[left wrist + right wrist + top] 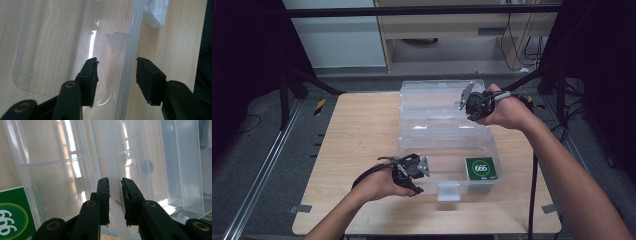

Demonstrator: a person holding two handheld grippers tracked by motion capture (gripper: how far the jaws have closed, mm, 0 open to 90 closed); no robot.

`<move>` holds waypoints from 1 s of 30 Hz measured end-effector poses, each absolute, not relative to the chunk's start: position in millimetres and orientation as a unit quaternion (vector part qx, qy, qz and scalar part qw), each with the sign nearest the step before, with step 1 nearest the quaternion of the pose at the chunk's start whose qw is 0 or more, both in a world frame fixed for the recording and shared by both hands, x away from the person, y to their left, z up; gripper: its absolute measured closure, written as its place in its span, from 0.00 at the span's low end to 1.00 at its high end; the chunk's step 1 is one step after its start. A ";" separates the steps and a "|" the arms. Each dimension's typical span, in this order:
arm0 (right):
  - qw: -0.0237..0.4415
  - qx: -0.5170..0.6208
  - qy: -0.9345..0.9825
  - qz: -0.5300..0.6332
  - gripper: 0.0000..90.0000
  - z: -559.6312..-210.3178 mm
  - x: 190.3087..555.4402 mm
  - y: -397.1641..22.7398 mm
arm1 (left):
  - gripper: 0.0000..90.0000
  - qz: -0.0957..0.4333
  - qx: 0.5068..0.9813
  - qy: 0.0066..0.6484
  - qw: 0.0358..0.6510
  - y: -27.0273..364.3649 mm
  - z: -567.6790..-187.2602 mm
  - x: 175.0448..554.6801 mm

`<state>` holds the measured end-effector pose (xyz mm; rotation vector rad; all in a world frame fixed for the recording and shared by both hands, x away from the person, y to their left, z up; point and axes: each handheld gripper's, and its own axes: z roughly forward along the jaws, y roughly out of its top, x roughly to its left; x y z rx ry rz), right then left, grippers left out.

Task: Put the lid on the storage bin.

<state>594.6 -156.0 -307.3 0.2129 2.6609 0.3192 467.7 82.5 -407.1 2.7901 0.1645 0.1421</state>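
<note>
- On the table (362, 125): an open box (447, 150), lid (437, 100) lying behind the tray.
- In the tray's front right corner: a packet (481, 168).
- At the tray's front left wall: left gripper (414, 175).
- At the lid's right edge: right gripper (469, 105).

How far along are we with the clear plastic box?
Done: the green 666 packet lies inside the clear plastic storage box. In hand: the right gripper is clamped on the open lid's edge; the left gripper straddles the box's front wall, pads not yet pressing. Left: probably swinging the lid down and latching the white clasp.
</note>
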 end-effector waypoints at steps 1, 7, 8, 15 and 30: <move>0.226 0.075 0.964 0.115 0.85 -307.2 594.6 -156.0 | 0.61 0.052 0.983 0.057 0.169 81.6 -407.1 467.4; 0.228 0.070 0.965 0.111 0.86 -307.1 593.0 -155.5 | 0.80 0.052 0.983 0.061 0.168 81.1 -405.7 466.9; 0.229 0.067 0.965 0.112 0.86 -307.3 592.8 -155.2 | 0.83 0.050 0.983 0.062 0.168 80.9 -405.9 466.6; 0.234 0.046 0.966 0.103 0.90 -306.5 589.0 -151.9 | 0.91 0.056 0.980 0.078 0.176 80.5 -406.5 463.4; 0.235 0.029 0.967 0.091 0.93 -303.9 586.0 -148.4 | 0.90 0.068 0.980 0.079 0.167 80.6 -406.3 463.0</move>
